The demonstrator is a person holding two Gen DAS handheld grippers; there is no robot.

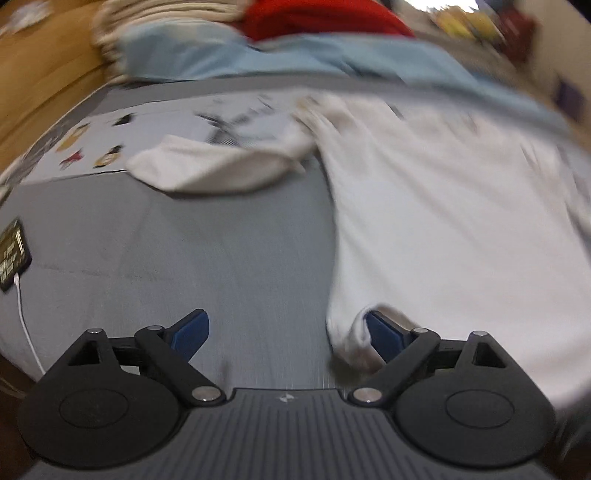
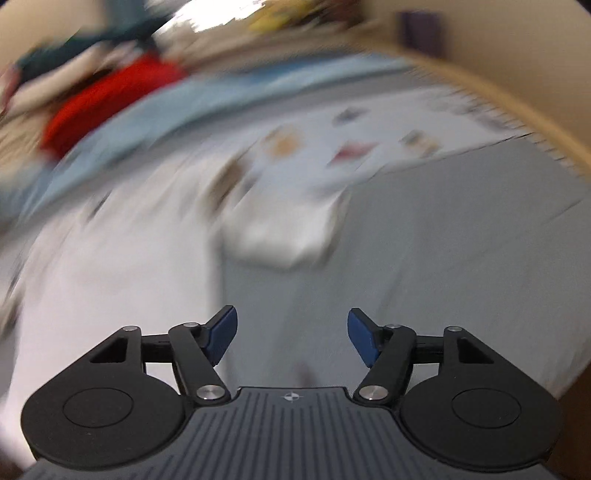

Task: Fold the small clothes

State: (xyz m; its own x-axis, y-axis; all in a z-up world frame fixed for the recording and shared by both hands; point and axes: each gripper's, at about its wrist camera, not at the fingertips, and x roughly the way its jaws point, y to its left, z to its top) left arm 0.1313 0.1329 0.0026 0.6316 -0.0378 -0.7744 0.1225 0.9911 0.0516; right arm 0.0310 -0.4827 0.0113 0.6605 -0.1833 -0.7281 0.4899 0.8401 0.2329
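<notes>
A small white shirt (image 1: 436,206) lies spread on the grey mat (image 1: 207,251), one sleeve (image 1: 207,170) stretched to the left. My left gripper (image 1: 288,336) is open low over the mat, its right finger at the shirt's near hem corner (image 1: 351,343), which bunches against the pad. In the right wrist view, which is motion-blurred, the shirt (image 2: 110,258) lies left and its other sleeve (image 2: 280,236) lies ahead. My right gripper (image 2: 291,339) is open and empty above the grey mat (image 2: 443,240).
A pale printed cloth (image 1: 147,125) lies under the far sleeve. A light blue garment (image 1: 295,59), a red one (image 1: 317,18) and striped fabric are piled at the back. A black device (image 1: 13,251) with a white cable lies at the left edge.
</notes>
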